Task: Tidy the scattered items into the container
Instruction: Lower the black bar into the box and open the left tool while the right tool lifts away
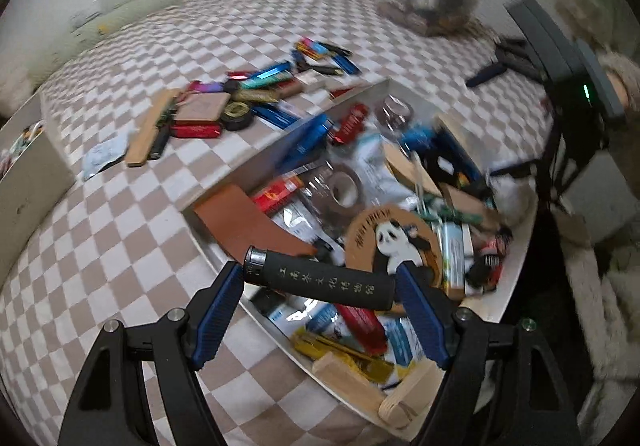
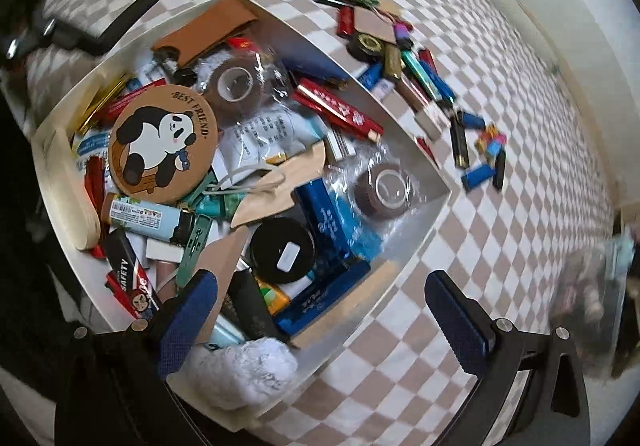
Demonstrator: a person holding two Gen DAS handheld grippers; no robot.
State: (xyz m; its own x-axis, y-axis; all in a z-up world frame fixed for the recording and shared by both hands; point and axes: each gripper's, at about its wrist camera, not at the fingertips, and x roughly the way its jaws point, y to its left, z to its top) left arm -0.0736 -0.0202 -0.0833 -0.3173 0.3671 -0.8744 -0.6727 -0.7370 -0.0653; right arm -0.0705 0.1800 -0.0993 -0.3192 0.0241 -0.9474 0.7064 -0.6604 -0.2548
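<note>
The left gripper (image 1: 320,286) is clamping a black foam-sleeved cylinder (image 1: 320,280) above the white rectangular bin (image 1: 280,134); release squarely over its clutter. The right gripper (image 2: 320,310) is hanging open, empty.

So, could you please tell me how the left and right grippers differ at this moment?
The left gripper has a black tube with white characters lying crosswise between its fingers; the right gripper is open and holds nothing. The left hangs over the near rim of the white box; the right hangs over a corner of it. Both have blue-padded fingers and hover above the filled box.
</note>
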